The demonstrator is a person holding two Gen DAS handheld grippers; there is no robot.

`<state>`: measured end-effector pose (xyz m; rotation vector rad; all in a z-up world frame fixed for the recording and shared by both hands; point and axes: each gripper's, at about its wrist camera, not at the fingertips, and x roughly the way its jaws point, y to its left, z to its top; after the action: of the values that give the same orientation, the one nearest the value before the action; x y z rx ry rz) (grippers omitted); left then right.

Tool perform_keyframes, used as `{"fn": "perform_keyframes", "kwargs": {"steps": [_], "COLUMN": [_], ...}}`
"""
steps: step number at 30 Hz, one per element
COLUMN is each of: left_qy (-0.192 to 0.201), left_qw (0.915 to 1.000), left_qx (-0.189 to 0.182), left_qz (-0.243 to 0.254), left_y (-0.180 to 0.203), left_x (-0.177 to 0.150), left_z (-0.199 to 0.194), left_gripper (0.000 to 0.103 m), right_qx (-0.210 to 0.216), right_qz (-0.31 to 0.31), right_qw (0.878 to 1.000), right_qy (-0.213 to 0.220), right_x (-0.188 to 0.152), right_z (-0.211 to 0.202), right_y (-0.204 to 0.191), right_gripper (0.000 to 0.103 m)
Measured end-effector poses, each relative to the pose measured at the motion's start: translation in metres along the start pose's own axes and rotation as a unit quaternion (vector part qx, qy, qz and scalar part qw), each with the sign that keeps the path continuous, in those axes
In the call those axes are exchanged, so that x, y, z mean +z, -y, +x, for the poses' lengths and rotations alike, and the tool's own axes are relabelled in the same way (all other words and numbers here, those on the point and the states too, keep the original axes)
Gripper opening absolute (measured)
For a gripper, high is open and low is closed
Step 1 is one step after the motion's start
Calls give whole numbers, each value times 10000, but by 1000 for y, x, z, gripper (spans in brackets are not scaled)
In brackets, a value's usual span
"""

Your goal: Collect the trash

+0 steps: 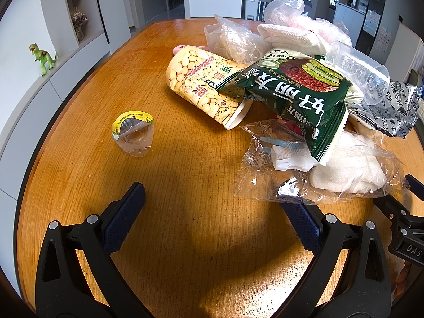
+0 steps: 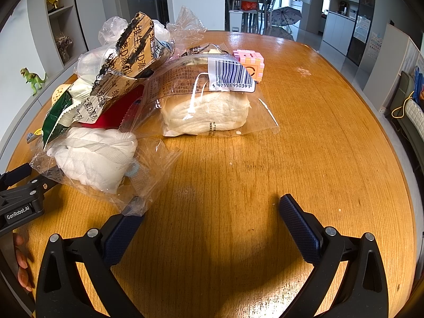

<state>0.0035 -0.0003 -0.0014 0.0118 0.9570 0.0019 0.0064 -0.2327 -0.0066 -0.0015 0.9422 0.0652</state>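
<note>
A heap of trash lies on the wooden table (image 1: 185, 238): a green snack bag (image 1: 299, 90), a yellow soybean pouch (image 1: 201, 84), clear plastic bags (image 1: 318, 169), a clear cup (image 1: 357, 74) and a silver foil wrapper (image 1: 394, 108). A small empty jelly cup (image 1: 133, 136) with a yellow lid lies apart at the left. My left gripper (image 1: 214, 198) is open and empty, below the heap. My right gripper (image 2: 212, 209) is open and empty; its left finger (image 2: 122, 233) touches the edge of a clear bag holding white cloth (image 2: 95, 156). A barcode-labelled clear bag (image 2: 212, 106) lies ahead.
A pink toy cube (image 2: 250, 62) sits behind the barcode bag. A green dinosaur figure (image 1: 42, 58) stands on the white ledge at the left. The left gripper's body shows in the right wrist view (image 2: 21, 201). Bare tabletop lies to the right (image 2: 331, 132).
</note>
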Motion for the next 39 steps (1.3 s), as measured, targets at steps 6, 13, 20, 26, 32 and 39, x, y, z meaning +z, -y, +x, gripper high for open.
{"fn": "perform_keyframes", "kwargs": {"steps": [6,13,20,26,32,39], "left_qy": [-196,24,-145,-382,-527,-746], "left_qw": [9980,9975,9959,9916,9893,9877], "left_qx": [-558,-690,-874,-1132,-1291,-1359], "left_qz": [-203,-154,-184,-496,-429,-185], "left_y": [-20,-54,-79,-90,-78,-36], "left_x": [5,28,60,73,76,86], "left_z": [-13,-50,-48,-44,-38,-28], "left_gripper": [97,97,97,97,97,97], "right_qx": [213,474,1101,1418,1666,2531], "right_qz": [-57,-442,-646,-401,173,451], "right_qw": [9991,9977,9917,9872,9814,9601], "right_qy": [-359,-177,-168,-615,-940,-1102], "right_x": [-5,6,58,118,127,127], "right_z": [-12,-65,-98,-68,-20,-5], "right_y": [4,-9,-38,-69,-57,-56], "right_gripper": [100,96,76,63,57,4]}}
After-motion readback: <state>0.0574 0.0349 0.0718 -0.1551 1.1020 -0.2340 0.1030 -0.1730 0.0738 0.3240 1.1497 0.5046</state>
